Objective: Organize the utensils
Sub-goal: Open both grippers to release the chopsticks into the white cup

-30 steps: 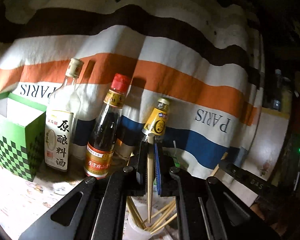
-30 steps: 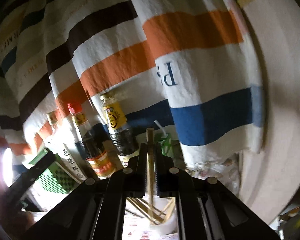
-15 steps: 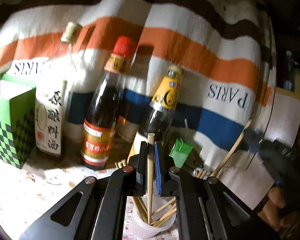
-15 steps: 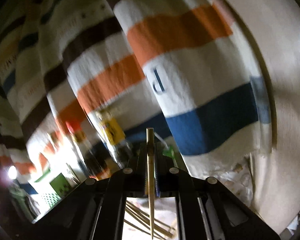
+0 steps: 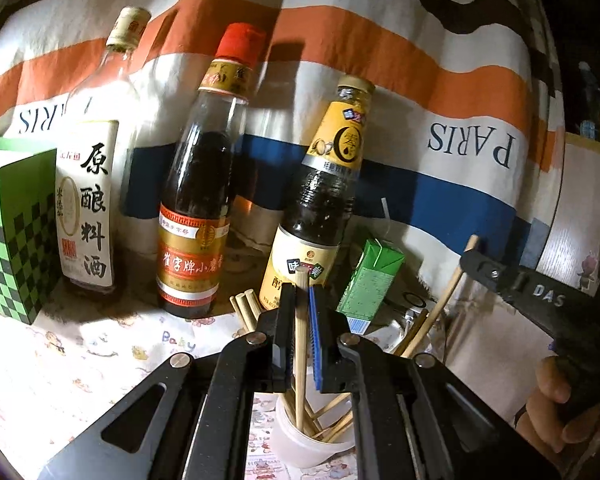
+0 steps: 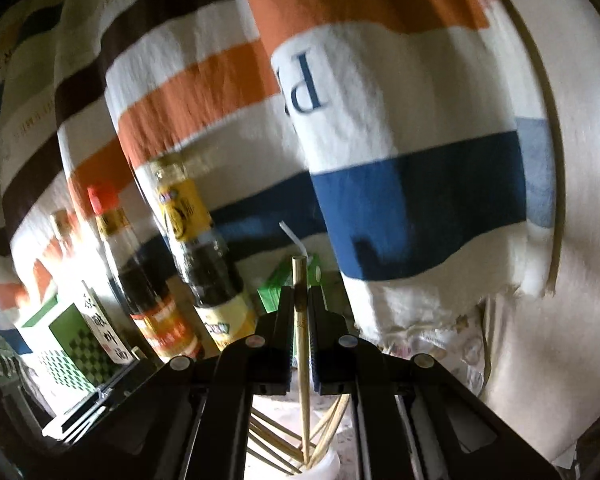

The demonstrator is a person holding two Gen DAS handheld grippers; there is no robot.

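My left gripper [image 5: 301, 294] holds a wooden chopstick [image 5: 301, 344] upright between its jaws; a narrow gap shows beside the blue pad, and the chopstick's lower end is inside a white cup [image 5: 300, 446] that holds several other chopsticks. My right gripper [image 6: 301, 294] is shut on another chopstick [image 6: 302, 360], its tip down in the same white cup [image 6: 324, 466]. The right gripper also shows at the right of the left wrist view [image 5: 524, 284], with its chopstick [image 5: 440, 308] slanting down toward the cup.
Three bottles stand behind the cup: a clear one with a white label [image 5: 90, 184], a red-capped dark one [image 5: 198, 216], a yellow-labelled dark one [image 5: 320, 208]. A green checkered box [image 5: 12, 232] is left, a small green carton [image 5: 370, 280] right. A striped cloth [image 5: 440, 92] hangs behind.
Both grippers have come lower over the cup with their chopsticks. The left one's chopstick end now sits inside the cup, and the right one's tip has gone in among the others.
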